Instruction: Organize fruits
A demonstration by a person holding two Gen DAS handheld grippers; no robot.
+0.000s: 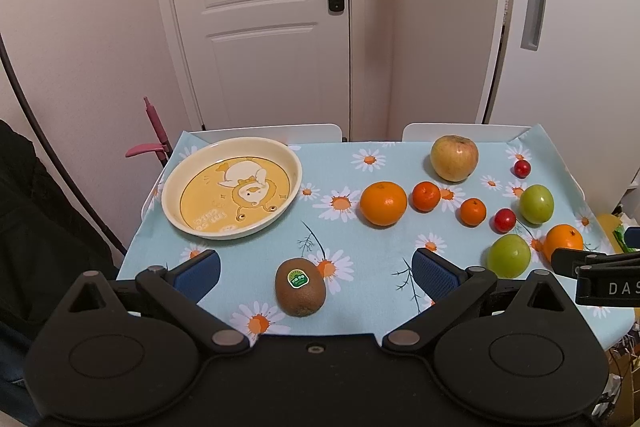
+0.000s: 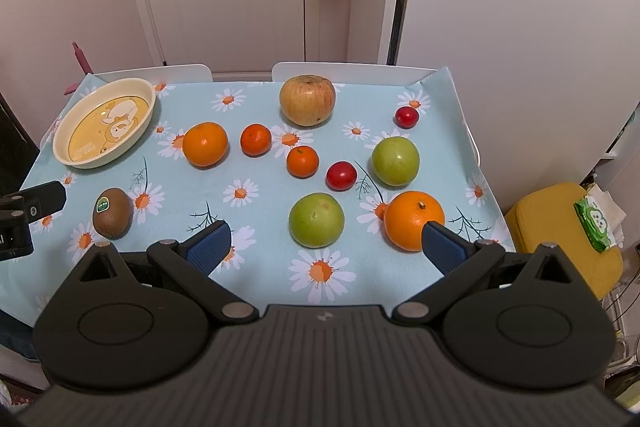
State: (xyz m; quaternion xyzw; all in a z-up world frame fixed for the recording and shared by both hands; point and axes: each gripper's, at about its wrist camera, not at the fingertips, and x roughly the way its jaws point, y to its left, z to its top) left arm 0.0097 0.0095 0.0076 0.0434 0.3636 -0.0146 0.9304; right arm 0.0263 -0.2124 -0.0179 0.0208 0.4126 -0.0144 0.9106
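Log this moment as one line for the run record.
left claw: open, over kiwi | right claw: open, near green apple | plate: no fruit | step: none placed

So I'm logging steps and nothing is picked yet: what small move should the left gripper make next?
Probably ease the left gripper forward and down around the kiwi: its jaws are open, the kiwi lies right between them, and the plate is empty.

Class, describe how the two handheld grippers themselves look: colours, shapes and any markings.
The left gripper and right gripper match: matte black bodies, two round discs, triangular cut-outs and silver pivot pins. Angled black links carry blue ribbed pads. The right one's base is ridged and grey-black. White letters "DAS" show on its side in the left view. No cables or sleeves are visible.
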